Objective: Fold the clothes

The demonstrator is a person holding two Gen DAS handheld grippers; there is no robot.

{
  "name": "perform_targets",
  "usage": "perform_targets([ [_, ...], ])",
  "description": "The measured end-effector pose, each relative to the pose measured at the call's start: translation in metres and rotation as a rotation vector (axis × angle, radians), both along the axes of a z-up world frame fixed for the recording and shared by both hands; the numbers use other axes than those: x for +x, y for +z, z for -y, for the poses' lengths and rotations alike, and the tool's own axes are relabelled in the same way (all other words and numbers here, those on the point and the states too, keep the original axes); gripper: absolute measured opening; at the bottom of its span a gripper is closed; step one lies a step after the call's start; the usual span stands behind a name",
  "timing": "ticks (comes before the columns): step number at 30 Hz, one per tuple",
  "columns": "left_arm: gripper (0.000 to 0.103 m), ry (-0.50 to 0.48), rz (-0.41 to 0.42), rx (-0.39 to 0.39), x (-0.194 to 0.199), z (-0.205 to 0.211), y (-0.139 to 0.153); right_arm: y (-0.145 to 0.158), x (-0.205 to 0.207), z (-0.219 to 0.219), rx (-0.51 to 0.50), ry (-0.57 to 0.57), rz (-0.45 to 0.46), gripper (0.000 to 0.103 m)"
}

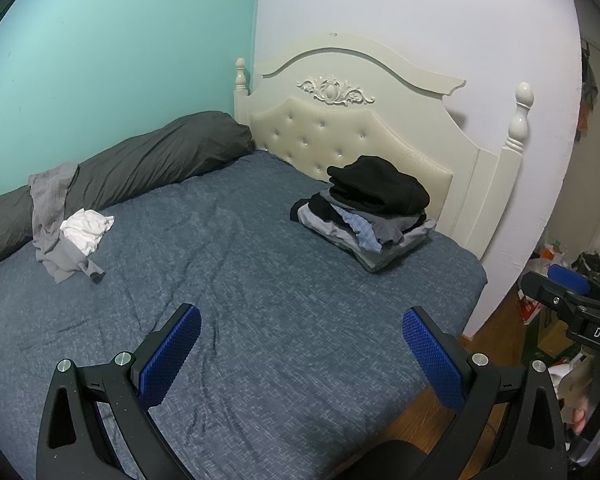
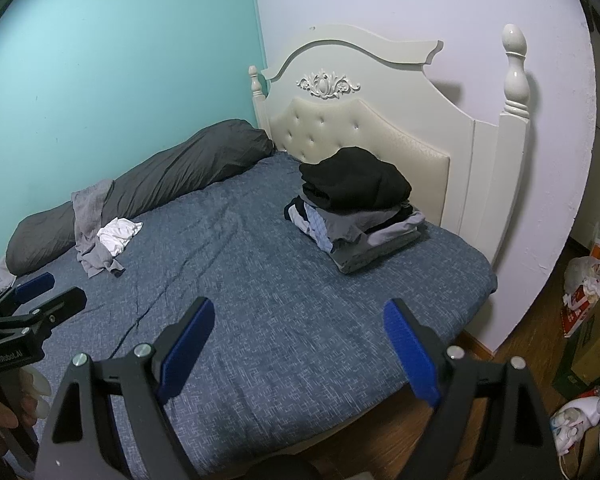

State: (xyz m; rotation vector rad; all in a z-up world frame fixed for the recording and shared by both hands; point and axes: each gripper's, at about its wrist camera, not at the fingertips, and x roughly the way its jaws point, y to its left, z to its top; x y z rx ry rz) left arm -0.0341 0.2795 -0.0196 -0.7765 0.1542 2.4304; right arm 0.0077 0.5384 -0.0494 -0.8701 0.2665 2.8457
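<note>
Both claws are spread wide with nothing in them. The left claw (image 1: 300,344) hangs over the near part of the blue-grey patterned bed sheet (image 1: 260,280), and the right claw (image 2: 298,344) sits alongside it, closer to the bed's right edge by the wooden floor.

What matters for the next grab: the unfolded stuff, a crumpled grey knit garment (image 1: 54,220) with a bunched-up white cloth (image 1: 86,230) lying against it, is ahead and off to the left of both claws, up against the long dark grey rolled duvet (image 1: 140,168) along the teal wall. The grey piece runs roughly from the duvet down toward the near side of the bed. I'd say the left claw is nearer, so it's the natural one to reach.

No baskets or bins here. The closest thing is the stack of folded dark and pale clothes (image 1: 372,216) ahead-right by the cream tufted headboard (image 1: 340,136), well apart from the loose pile.
</note>
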Motion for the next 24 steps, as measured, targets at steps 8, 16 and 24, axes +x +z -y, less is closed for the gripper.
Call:
perform_targets([
  [8,0.103,0.011,0.000,-0.001,-0.0016,0.0028,0.0007,0.0009,-0.0011,0.0003,0.003,0.004,-0.003,0.088],
  [16,0.103,0.011,-0.002,-0.003,-0.0022,0.0038,0.0012,0.0011,-0.0026,-0.0007,0.003,0.005,-0.002,0.088],
  [24,0.103,0.011,-0.006,0.000,-0.0016,0.0039,0.0023,0.0018,-0.0025,0.0010,0.005,0.006,-0.001,0.088],
])
